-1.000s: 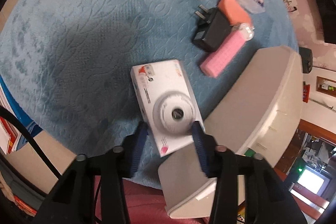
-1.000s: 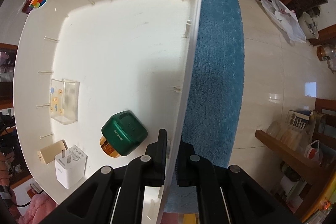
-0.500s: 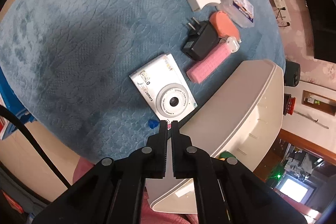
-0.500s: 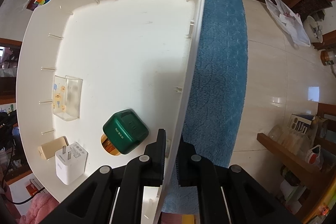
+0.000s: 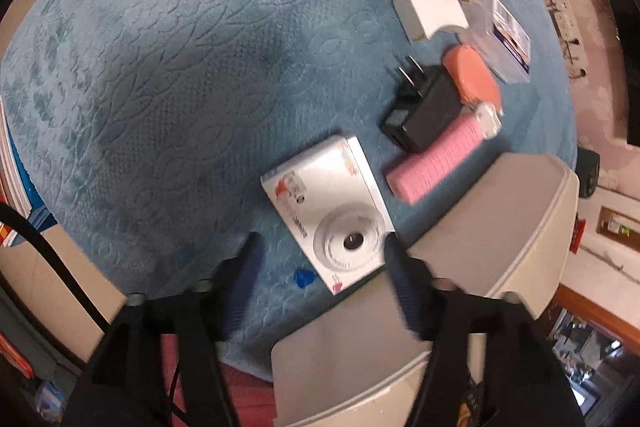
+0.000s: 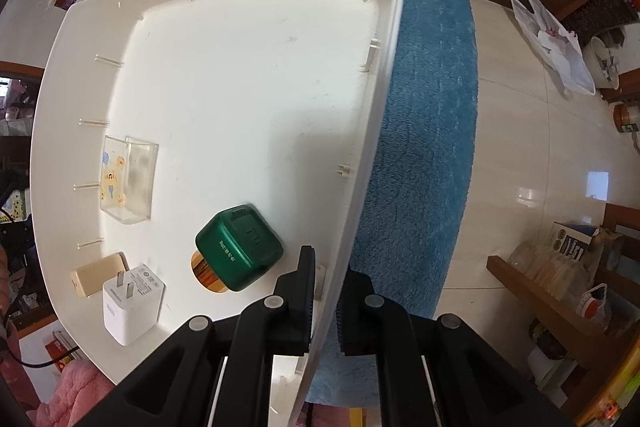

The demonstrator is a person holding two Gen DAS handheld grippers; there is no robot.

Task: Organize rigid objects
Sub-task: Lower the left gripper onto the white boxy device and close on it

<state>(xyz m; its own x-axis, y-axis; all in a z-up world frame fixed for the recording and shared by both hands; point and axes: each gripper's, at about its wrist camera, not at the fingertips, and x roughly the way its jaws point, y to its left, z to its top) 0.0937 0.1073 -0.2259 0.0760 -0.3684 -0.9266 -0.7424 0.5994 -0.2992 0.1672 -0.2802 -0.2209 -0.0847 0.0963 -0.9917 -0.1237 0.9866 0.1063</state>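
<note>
White camera (image 5: 328, 203) lies face up on the blue textured cloth (image 5: 180, 67) of the worktop, just at 12 o'clock from the left hand-held gripper (image 5: 320, 267), whose jaws are opening with the camera's lens end between them, pads not pressing it. At 2 o'clock from the camera sit a pink ribbed roller (image 5: 436, 155), a black plug adapter (image 5: 424, 107) and an orange case (image 5: 472, 77). The right hand-held gripper (image 6: 326, 291) is pinched on the white bin's (image 6: 248, 87) wall; inside lie a green cube (image 6: 238, 247) and a white charger (image 6: 130, 303).
</note>
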